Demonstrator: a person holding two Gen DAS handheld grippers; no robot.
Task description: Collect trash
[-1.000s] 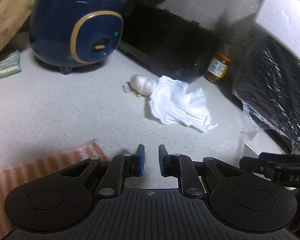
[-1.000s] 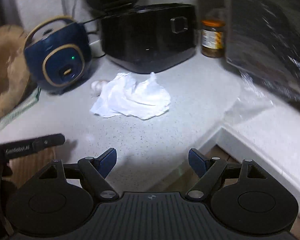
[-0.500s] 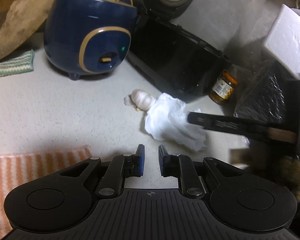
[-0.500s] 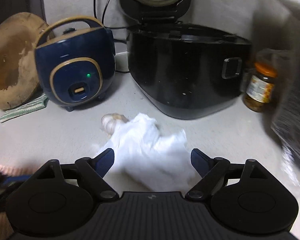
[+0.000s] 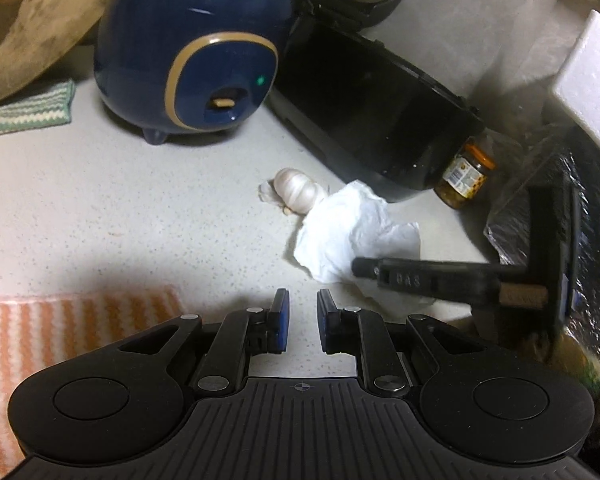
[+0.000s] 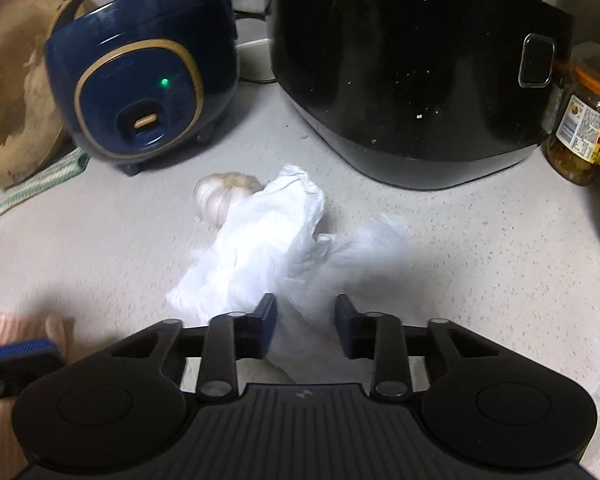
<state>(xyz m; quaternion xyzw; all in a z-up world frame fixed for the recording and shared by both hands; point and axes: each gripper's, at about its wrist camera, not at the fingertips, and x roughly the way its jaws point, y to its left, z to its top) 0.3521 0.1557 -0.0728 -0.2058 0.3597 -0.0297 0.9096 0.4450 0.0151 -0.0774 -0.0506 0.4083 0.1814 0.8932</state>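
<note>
A crumpled white tissue (image 6: 268, 248) lies on the speckled counter, also in the left wrist view (image 5: 348, 232). A garlic bulb (image 6: 224, 196) touches its far left edge, also in the left wrist view (image 5: 298, 194). My right gripper (image 6: 306, 330) is low over the tissue's near end, its jaws partly closed with tissue between them; the image is blurred. From the left wrist view the right gripper's finger (image 5: 428, 280) lies across the tissue. My left gripper (image 5: 302, 320) is nearly shut and empty, above bare counter left of the tissue.
A navy rice cooker (image 6: 140, 80) and a black cooker (image 6: 412, 68) stand behind the tissue. A jar (image 6: 584, 120) stands at the right. A wooden board (image 6: 8, 104) leans at the left. An orange striped cloth (image 5: 60, 328) lies near left; a black foil bag (image 5: 580, 240) right.
My right gripper has moved forward and down onto the tissue and its jaws have narrowed around it. The tissue has bunched up. The left gripper has drawn back slightly.
</note>
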